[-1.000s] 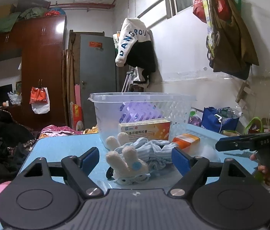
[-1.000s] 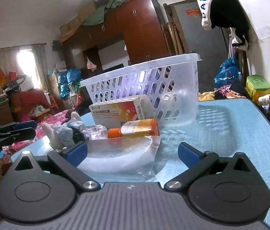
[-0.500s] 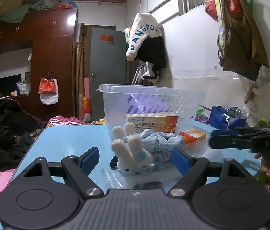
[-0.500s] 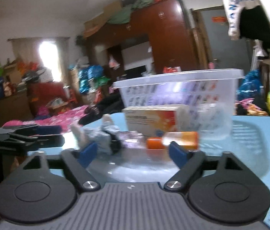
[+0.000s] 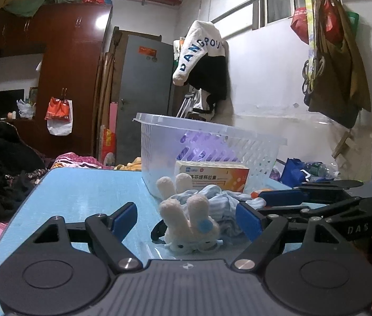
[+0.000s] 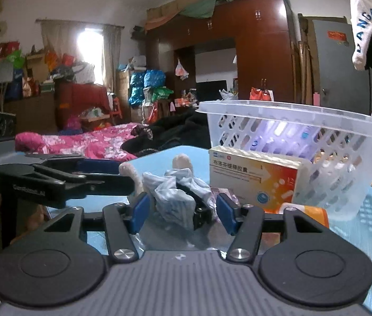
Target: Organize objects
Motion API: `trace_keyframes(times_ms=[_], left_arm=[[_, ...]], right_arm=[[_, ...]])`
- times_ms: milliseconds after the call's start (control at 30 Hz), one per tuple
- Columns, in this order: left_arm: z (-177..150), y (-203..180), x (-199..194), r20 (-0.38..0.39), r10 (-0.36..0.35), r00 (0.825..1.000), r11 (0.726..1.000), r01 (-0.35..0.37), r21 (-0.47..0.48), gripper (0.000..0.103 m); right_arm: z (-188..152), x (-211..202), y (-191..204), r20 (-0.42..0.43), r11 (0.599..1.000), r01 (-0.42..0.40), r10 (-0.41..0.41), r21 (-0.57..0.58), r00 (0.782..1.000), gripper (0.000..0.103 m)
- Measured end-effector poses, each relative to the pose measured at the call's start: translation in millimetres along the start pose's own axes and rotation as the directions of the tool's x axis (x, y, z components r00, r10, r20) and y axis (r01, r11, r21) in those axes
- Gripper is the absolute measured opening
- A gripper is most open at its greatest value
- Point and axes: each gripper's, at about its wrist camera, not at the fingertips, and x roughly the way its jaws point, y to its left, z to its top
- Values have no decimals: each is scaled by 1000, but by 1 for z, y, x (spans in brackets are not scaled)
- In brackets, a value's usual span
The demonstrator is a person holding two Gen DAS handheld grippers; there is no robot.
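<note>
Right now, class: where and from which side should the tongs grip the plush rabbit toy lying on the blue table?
Probably the rabbit toy's soft white body, approached low and level from its near side. Its ears stand up and the striped blue cloth bunches behind it, so the open left tongs already straddle it; the right tongs are closing around the cloth.

Table layout, referenced to the two claws

The plush toy (image 5: pixel 186 221) and crumpled cloth (image 6: pixel 175 197) lay on the table (image 5: pixel 80 192), directly ahead of the left gripper (image 5: pixel 186 217) and between the closing fingers of the right gripper (image 6: pixel 180 212). Beyond them stood the medicine box (image 6: pixel 251 179), with the basket (image 6: pixel 317 142) behind it.
</note>
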Motion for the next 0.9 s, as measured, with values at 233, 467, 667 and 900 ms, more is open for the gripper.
trace_keyframes(times_ms=[233, 467, 667, 900], left_arm=[[-2, -2, 9, -23, 16, 1000, 1000, -16, 23, 44], [-4, -3, 7, -15, 19, 1000, 999, -19, 42, 37], [-2, -3, 1, 11, 5, 1000, 999, -5, 54, 36], [6, -13, -5, 48, -14, 999, 996, 9, 91, 35]], right_arm=[[-3, 4, 9, -12, 996, 44, -45, -78, 999, 34], [-6, 2, 8, -24, 996, 27, -29, -85, 999, 26], [-7, -6, 7, -2, 996, 13, -14, -83, 1000, 24], [-2, -20, 4, 35, 997, 15, -13, -81, 999, 24]])
